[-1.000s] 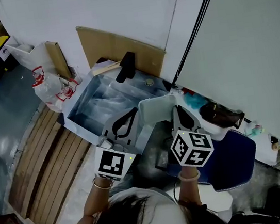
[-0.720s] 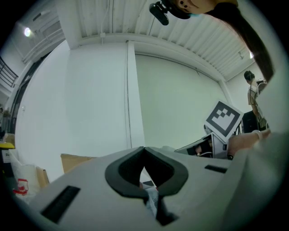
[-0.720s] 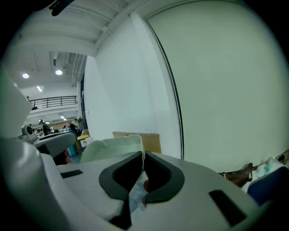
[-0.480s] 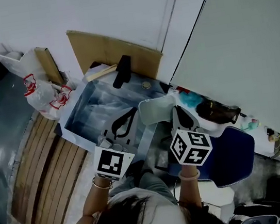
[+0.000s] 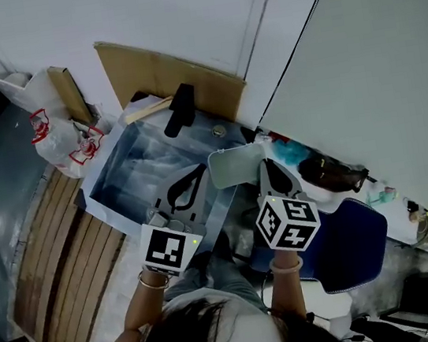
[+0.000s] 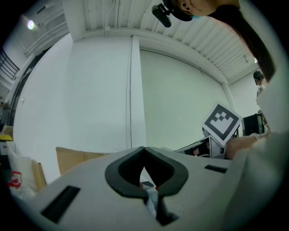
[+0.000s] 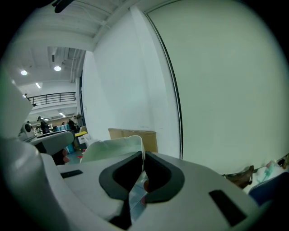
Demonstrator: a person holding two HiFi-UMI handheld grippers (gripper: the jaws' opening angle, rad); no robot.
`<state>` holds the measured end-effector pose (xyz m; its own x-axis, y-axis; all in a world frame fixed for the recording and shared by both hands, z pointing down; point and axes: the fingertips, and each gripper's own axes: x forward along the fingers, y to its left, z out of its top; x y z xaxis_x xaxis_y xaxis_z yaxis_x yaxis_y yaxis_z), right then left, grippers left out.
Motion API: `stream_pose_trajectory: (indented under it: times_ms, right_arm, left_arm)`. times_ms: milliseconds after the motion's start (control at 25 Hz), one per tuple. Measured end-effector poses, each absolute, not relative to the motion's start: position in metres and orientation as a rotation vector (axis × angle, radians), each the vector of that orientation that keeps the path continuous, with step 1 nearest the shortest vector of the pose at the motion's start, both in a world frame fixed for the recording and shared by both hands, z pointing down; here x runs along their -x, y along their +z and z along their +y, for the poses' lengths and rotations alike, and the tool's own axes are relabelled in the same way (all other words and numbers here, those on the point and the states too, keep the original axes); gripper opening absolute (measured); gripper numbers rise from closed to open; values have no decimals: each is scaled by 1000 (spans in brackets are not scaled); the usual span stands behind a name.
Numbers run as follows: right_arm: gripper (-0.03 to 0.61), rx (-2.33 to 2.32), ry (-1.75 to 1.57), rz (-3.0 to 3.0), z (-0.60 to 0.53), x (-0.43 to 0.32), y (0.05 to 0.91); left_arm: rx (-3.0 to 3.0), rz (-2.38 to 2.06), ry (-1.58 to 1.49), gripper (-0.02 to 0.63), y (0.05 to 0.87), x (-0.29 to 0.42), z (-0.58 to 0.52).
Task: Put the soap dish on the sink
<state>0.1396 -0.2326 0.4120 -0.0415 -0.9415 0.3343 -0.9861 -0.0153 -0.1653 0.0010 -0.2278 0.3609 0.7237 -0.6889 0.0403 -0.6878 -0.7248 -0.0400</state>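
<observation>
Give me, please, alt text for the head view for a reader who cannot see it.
The right tongs grip a pale green soap dish by its edge, near the right end of a steel sink with a black tap. The left tongs are shut and empty beside it.
</observation>
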Motion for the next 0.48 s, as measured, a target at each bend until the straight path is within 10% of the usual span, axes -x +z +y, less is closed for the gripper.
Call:
stream_pose_trajectory:
  times_ms: [480]
  right_arm:
    - [34,-1941,598,-2136,-276,-165,449]
  left_arm:
    - [2867,1212,-143,8,376,-41,-260]
